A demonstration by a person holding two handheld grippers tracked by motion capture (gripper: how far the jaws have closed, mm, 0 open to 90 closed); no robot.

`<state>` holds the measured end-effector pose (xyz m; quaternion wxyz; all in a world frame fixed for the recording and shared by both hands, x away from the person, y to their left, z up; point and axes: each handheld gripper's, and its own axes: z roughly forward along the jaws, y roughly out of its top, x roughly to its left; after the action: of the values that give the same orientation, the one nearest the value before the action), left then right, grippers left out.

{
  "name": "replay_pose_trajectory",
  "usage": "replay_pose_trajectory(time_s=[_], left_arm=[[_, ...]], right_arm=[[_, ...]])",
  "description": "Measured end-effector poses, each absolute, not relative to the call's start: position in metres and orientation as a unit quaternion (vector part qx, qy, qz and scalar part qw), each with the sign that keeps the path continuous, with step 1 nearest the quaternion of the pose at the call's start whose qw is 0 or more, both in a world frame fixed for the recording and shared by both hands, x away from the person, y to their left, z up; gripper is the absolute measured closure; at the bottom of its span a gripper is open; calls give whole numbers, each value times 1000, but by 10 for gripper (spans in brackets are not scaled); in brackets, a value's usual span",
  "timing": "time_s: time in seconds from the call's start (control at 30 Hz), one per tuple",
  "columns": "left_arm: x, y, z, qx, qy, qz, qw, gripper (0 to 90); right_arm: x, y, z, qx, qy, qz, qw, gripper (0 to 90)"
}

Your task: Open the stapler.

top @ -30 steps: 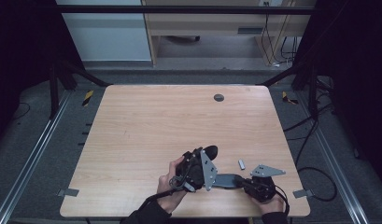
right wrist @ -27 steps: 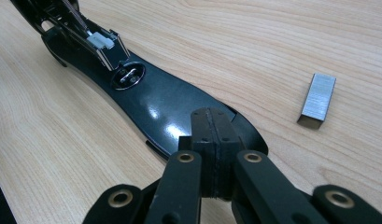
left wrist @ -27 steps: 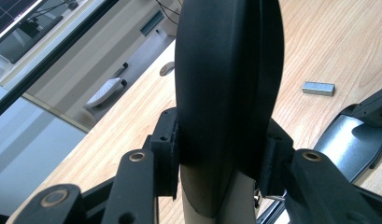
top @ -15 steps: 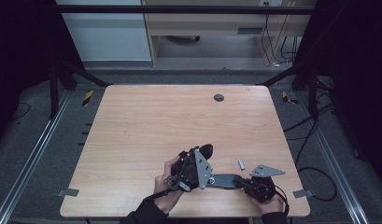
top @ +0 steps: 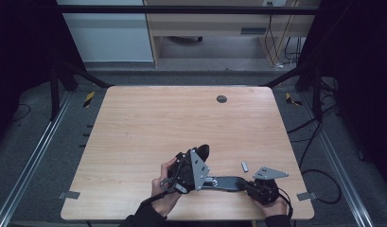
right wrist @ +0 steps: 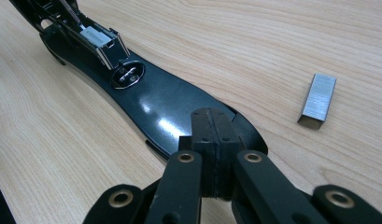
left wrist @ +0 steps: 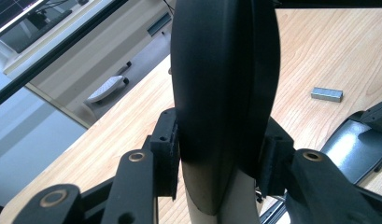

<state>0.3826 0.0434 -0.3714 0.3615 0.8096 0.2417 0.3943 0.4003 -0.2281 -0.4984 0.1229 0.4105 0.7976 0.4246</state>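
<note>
From the high view, I am working at the near edge of the counter (top: 134, 123). My left gripper (top: 193, 166) is holding the stapler's lid (top: 203, 152) swung up and open, while my right gripper (top: 257, 188) is pressing on the far tip of the stapler's base (top: 226, 182). The staple strip (top: 245, 166) is lying loose on the wood, just beyond my right fingers and apart from them.

In the left gripper view, my fingers (left wrist: 166, 158) are clamping narrowly on either side of the black lid (left wrist: 221, 93), which is standing upright between them (it is blocking much of what lies ahead). The strip (left wrist: 327, 94) is resting off to the right, past the lid.

In the right gripper view, my fingers (right wrist: 212, 140) are pressed fully together, pad against pad, with nothing between them, bearing down on the glossy base (right wrist: 170, 112) to pin it. Ahead of them the magazine channel (right wrist: 97, 39) is lying open, and I cannot tell whether it is empty. The strip (right wrist: 317, 100) is sitting to the right of my fingers.

As I am judging it, opening is done; picking up the strip, loading it into the channel and closing the lid are remaining.
</note>
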Motion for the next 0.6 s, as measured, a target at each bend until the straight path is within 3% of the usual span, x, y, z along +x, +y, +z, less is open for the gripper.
replay_pose_trajectory(time_s=[0.6], left_arm=[[382,54,-370,804,252,393,369,571]], right_arm=[[400,-228,-498,411,798,424,121,900]])
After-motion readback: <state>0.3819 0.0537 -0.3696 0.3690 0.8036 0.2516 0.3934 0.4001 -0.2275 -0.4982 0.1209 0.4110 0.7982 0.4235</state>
